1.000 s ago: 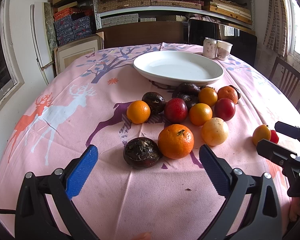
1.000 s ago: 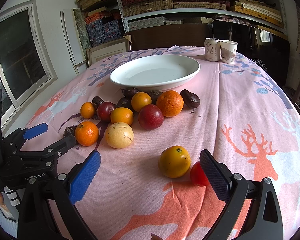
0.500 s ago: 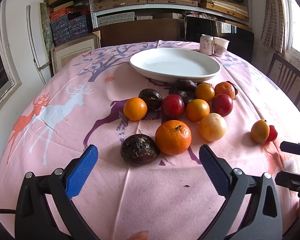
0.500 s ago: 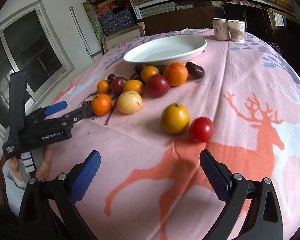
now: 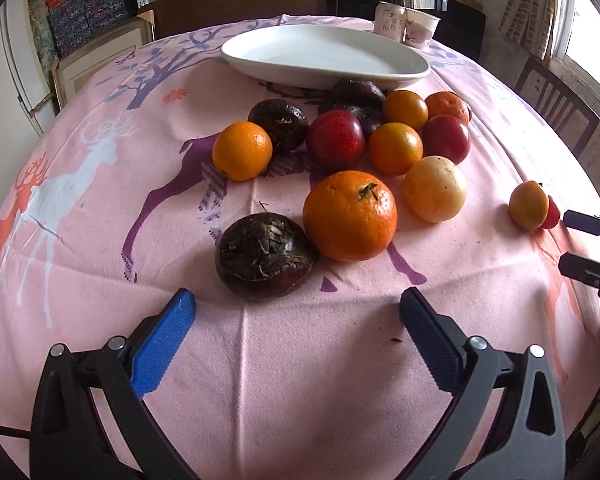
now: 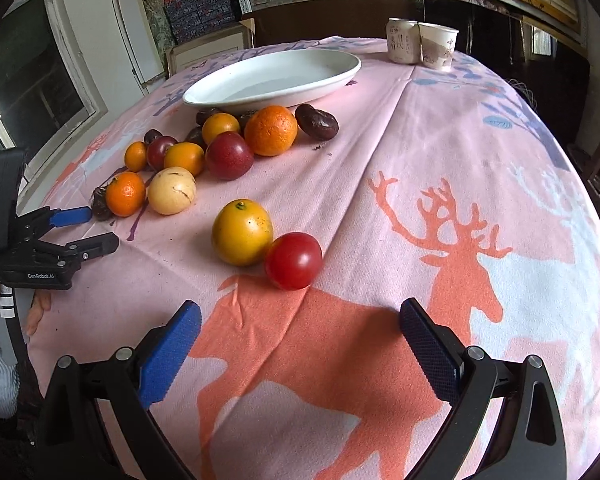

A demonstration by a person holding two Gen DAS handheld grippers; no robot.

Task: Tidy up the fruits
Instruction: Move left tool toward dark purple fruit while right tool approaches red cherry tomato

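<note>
Dark fruit (image 5: 265,255) just ahead of spread left tongs (image 5: 296,304), tomato (image 6: 293,261) before spread right tongs (image 6: 300,314)

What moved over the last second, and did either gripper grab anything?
Nothing grabbed: both grippers stay open and empty. The left gripper moved closer to the dark fruit and big orange. The right gripper pulled back from the yellow fruit and tomato, then closed in. Fruit and plate unmoved.

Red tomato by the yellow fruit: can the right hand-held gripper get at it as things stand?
Probably yes. The right hand-held gripper is open, facing the red tomato with bare cloth between. The yellow fruit touches its left side, so that finger has little room.
</note>
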